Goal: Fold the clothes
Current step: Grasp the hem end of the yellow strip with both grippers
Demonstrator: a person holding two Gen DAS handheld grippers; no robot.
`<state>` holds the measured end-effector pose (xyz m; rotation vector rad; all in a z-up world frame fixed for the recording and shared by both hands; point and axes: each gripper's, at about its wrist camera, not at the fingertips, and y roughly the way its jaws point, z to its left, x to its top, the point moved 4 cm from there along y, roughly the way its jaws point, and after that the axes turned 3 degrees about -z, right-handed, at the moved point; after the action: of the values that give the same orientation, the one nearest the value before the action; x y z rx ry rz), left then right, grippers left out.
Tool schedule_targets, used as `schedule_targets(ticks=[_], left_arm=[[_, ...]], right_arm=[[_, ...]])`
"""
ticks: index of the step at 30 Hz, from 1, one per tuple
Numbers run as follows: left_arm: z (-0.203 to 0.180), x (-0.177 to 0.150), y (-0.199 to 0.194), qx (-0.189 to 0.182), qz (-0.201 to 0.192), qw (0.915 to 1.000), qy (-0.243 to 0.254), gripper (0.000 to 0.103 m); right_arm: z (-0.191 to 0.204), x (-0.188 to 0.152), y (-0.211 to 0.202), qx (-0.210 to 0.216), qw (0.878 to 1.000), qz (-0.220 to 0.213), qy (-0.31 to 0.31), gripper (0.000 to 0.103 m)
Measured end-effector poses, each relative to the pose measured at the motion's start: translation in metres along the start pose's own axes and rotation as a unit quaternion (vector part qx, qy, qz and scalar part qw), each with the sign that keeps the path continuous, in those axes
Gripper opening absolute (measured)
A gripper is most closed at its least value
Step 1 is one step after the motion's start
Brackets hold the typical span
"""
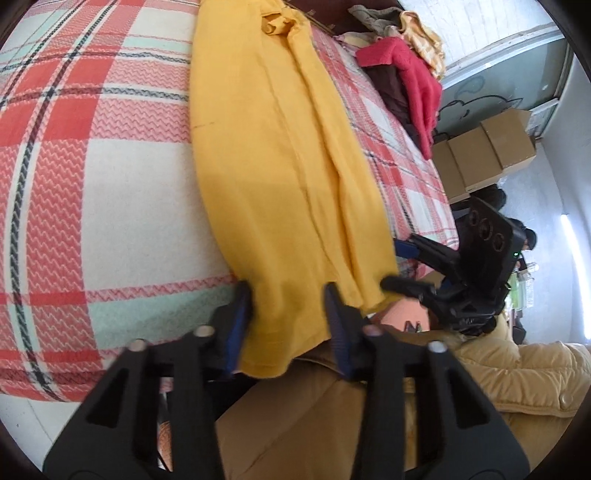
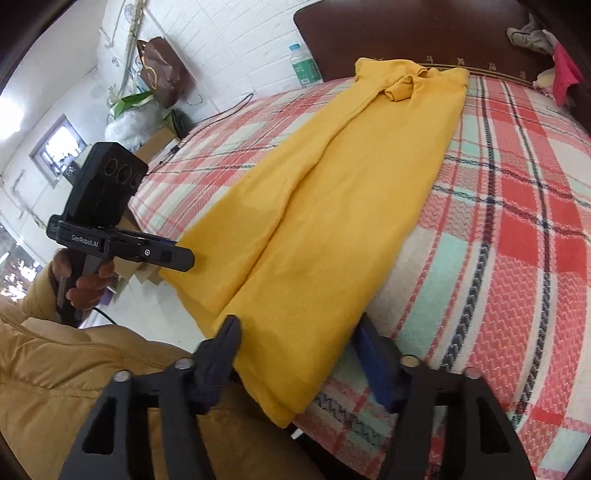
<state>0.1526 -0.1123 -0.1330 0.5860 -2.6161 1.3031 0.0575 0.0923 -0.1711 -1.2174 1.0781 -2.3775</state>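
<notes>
The yellow garment (image 1: 280, 155) lies lengthwise as a narrow strip on the plaid-covered bed (image 1: 92, 177), its collar end toward the headboard (image 2: 406, 33) at the top of the frame and its hem hanging just over the near edge of the bed at the bottom centre of both wrist views. The left hand-held gripper (image 1: 286, 321) straddles one hem corner, with cloth between its blue pads; the pads look close to the fabric, but a visible gap remains on the right side, so I cannot tell whether it truly pinches. The right hand-held gripper (image 2: 301, 354) straddles the other hem corner, its jaws standing wider than the cloth is thick, so I judge it not yet clamped. The main risk is an uneven hold: if one side bites and the other only brushes the hem, lifting would drag the strip askew and undo the lengthwise folds. The fabric is layered here, so a shallow pinch may catch only the top ply, letting the lower layers sag and open. The hem overhangs the edge, so any slip could let the whole end slide toward the floor. A bite that is too deep could also snag the plaid bedcover beneath the hem. The pile of clothes (image 1: 402, 70) at the upper right sits well apart and poses little risk.
</notes>
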Motion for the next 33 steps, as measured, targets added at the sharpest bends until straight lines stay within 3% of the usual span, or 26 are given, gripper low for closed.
schedule_targets(ticks=[1,4,8,10,11,14,16,18,25,33], left_arm=[[0.002,0.0,0.0,0.003,0.002,1.0,-0.005,0.021],[0.005,0.001,-0.001,0.006,0.006,0.9999,-0.013,0.017],[0.004,0.001,-0.007,-0.005,0.01,0.9999,-0.012,0.018],[0.008,0.001,-0.005,-0.024,0.02,0.9992,-0.026,0.022],[0.012,0.001,-0.003,-0.037,0.025,0.9982,-0.039,0.031],[0.014,0.003,0.0,-0.057,0.025,0.9966,-0.053,0.036],[0.01,0.005,0.001,-0.047,0.023,0.9978,-0.041,0.034],[0.008,0.005,0.002,-0.03,0.025,0.9986,-0.034,0.019],[0.008,0.012,-0.008,-0.051,0.018,0.9965,-0.064,0.016],[0.002,0.05,-0.041,-0.103,-0.02,0.9911,-0.083,0.016]], right_arm=[[-0.006,-0.001,0.0,0.006,1.0,0.004,0.017,0.016],[-0.02,-0.002,-0.002,0.038,0.997,0.008,0.069,0.011],[-0.025,-0.006,-0.004,0.088,0.991,0.019,0.102,0.011],[-0.029,-0.009,-0.004,0.119,0.985,0.023,0.12,0.027],[-0.032,-0.011,-0.004,0.138,0.981,0.022,0.136,0.031],[-0.03,-0.01,-0.002,0.142,0.981,0.025,0.13,0.034],[-0.027,-0.009,0.001,0.13,0.984,0.026,0.12,0.027],[-0.031,-0.01,0.002,0.127,0.983,0.031,0.127,0.009],[-0.042,-0.004,-0.012,0.182,0.967,0.002,0.177,0.007],[-0.057,0.029,-0.033,0.23,0.949,-0.048,0.209,0.007]])
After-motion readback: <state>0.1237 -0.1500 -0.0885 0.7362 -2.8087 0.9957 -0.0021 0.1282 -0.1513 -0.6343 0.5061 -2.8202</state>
